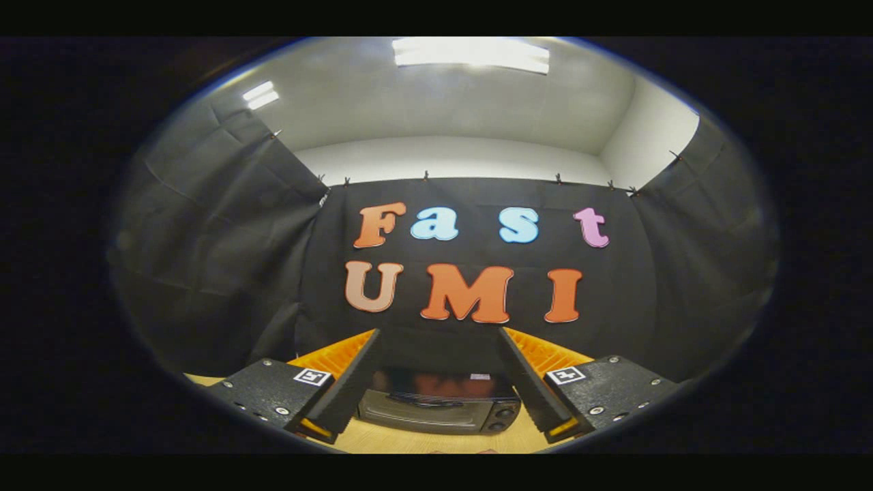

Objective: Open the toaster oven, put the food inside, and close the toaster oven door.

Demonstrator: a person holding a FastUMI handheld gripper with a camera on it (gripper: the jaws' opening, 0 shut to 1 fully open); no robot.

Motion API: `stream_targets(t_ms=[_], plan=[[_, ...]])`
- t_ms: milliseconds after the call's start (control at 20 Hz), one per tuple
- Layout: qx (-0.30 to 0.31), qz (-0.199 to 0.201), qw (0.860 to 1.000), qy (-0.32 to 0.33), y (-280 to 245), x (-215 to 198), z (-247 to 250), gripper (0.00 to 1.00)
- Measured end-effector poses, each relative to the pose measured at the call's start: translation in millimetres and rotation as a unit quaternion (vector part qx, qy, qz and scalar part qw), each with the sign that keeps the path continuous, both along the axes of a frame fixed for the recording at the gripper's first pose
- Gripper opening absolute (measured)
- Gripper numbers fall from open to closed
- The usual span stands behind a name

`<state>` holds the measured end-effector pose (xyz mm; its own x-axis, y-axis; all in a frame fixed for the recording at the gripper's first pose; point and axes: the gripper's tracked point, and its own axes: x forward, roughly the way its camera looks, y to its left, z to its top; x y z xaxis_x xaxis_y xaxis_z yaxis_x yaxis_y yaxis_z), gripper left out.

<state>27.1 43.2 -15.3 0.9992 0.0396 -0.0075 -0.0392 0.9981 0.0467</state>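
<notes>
- Pale wooden bench (436, 440): light-grained top that carries the appliance; a strip of it shows between the fingers and just in front of the oven.
- Black toaster oven with a glass door (436, 407): stands upright on the bench, toward its far edge, close to the dark cloth wall behind it. Its door is shut, a horizontal handle bar runs across the upper part of the glass, and two round knobs (506, 419) sit one above the other at the right end of its front.
- Two-finger gripper (440, 341): fingers spread wide apart, nothing held between them. The oven lies between and beyond the fingertips, untouched.
- Ribbed finger pads (354, 389): angled inward toward each other, one to either side of the oven.
- Square printed markers (312, 376): one on each finger block.
- Food: cannot be made out on the visible part of the bench.
</notes>
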Motion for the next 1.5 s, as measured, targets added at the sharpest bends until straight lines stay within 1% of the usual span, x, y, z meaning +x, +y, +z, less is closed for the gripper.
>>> stream_targets(t_ms=[200,300,400,700,950,1050,1250,1400,1500], plan=[[0.016,-0.001,0.999,0.037,6,16,-25,0.99],[0.026,0.005,0.998,0.052,13,23,-41,0.99],[0.024,0.008,0.998,0.064,20,33,-58,0.99],[0.014,-0.003,0.994,0.112,29,72,-113,0.99],[0.017,-0.010,0.982,0.189,35,96,-181,0.99],[0.015,-0.013,0.978,0.210,36,104,-201,0.99],[-0.008,-0.015,0.973,0.231,43,114,-229,0.99],[0.000,-0.023,0.968,0.250,42,120,-248,1.00],[0.006,-0.036,0.969,0.244,39,129,-248,1.00]])
